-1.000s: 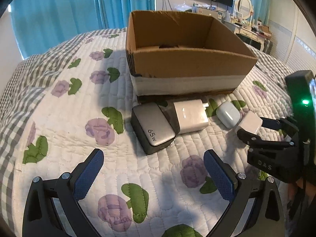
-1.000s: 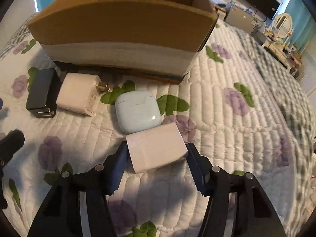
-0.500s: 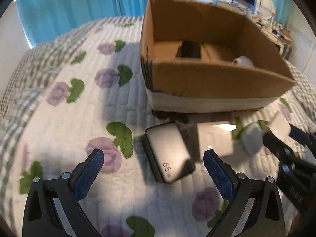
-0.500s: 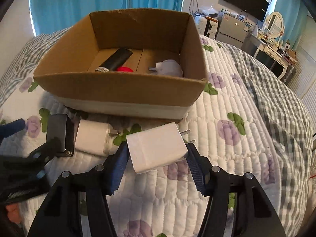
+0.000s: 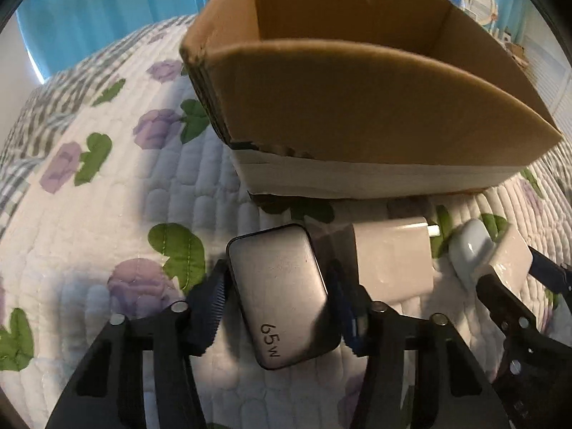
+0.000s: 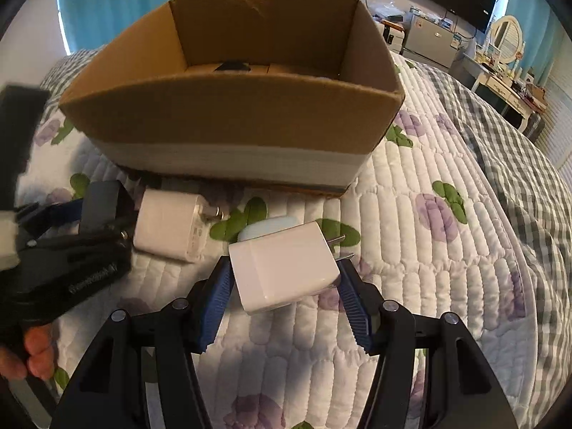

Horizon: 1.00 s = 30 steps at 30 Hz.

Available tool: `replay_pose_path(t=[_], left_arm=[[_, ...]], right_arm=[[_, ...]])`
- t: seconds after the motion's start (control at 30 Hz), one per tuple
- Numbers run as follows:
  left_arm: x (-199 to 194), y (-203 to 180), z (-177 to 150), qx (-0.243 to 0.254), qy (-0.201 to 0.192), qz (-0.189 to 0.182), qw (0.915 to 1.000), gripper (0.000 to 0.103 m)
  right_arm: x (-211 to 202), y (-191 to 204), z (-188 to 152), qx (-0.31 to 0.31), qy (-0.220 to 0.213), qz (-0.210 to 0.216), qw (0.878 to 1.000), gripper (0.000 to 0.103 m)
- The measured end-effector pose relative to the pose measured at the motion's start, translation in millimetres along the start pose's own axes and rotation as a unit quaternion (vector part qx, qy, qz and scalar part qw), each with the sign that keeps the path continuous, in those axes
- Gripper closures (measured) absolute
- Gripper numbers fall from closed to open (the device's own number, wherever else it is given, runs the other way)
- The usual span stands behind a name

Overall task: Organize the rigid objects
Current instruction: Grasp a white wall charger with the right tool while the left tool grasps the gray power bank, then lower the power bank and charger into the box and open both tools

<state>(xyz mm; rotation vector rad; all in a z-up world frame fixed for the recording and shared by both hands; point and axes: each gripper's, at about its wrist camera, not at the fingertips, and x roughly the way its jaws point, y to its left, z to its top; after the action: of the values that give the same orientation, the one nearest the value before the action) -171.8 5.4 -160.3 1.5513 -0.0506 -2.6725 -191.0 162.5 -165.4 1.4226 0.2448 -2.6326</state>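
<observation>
Our left gripper (image 5: pixel 277 298) is pinched on the grey 65 W charger (image 5: pixel 282 296), its blue pads pressed to the charger's two long sides, low over the quilt (image 5: pixel 107 214) just in front of the cardboard box (image 5: pixel 357 107). Our right gripper (image 6: pixel 284 286) pinches a white plug adapter (image 6: pixel 284 268) by its flanks, prongs pointing right and clear of the quilt. Between the two held pieces a second white adapter (image 6: pixel 171 225) lies flat on the quilt, close to the box's front wall but apart from it. A pale earbud case (image 6: pixel 268 227) sits just behind the held adapter; we cannot tell whether they touch. The box stands open at the top, its near rim bowed, with a dark object (image 6: pixel 232 67) at the far end of its floor. To the right of the box the quilt runs bare toward the bed's edge; to the left, flowered quilt lies open beside the box's corner.
</observation>
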Motion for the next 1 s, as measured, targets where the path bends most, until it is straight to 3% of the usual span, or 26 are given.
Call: replay_pose_path(t=[0.1,0.53,0.8,1.0], left_arm=[[-10,-2,-6,0.016,-0.002,-0.006,0.9999,0.059],[-78,-12,-46,0.052,-0.036,-0.045,0.9970,0.061],[-108,-11,-47,0.064,-0.060,-0.060,0.9943,0.061],[-151,-10,-38,0.073,-0.111,-0.062,0.9892,0.061]], right_arm=[[0,-3,-3,0.005,0.001,0.001,1.000,0.045],[-35,-2,-13,0.010,-0.032,-0.008,0.999,0.045],[-70,9,-20,-0.001,-0.056,-0.001,0.998,0.045],[-108,10,-15,0.001,-0.089,-0.002,0.996,0.045]])
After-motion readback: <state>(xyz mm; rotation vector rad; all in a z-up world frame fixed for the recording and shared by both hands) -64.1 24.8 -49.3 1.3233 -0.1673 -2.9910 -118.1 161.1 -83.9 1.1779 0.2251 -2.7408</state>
